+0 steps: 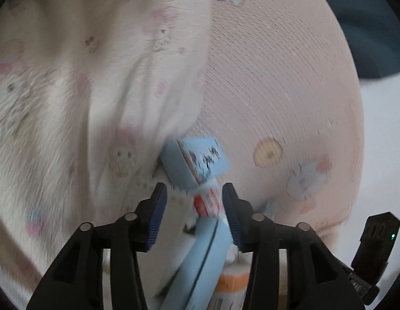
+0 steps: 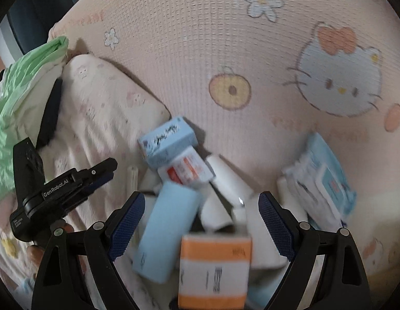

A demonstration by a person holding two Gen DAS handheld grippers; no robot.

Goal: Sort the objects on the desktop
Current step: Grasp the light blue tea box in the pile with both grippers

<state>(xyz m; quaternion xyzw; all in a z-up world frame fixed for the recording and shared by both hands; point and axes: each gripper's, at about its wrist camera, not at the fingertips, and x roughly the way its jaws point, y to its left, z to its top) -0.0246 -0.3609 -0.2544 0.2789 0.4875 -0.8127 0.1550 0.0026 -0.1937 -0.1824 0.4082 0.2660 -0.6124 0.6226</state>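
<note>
Several small boxes lie in a heap inside a pink fabric basket [image 2: 189, 38]. In the right wrist view I see a light blue box with dark script [image 2: 166, 139], a white and red box [image 2: 187, 171], a plain light blue box [image 2: 166, 232] and an orange and white box [image 2: 215, 266]. My right gripper [image 2: 200, 222] is open above the heap, holding nothing. My left gripper [image 1: 194, 214] is open, with the blue script box [image 1: 197, 162] just beyond its fingertips, and it also shows at the left of the right wrist view [image 2: 101, 174].
A blue and white wipes pack [image 2: 321, 180] leans on the basket's right wall. White paper rolls [image 2: 225, 180] lie among the boxes. A white printed cloth [image 1: 70, 90] covers the left side. A green plastic bag [image 2: 21, 98] sits at far left.
</note>
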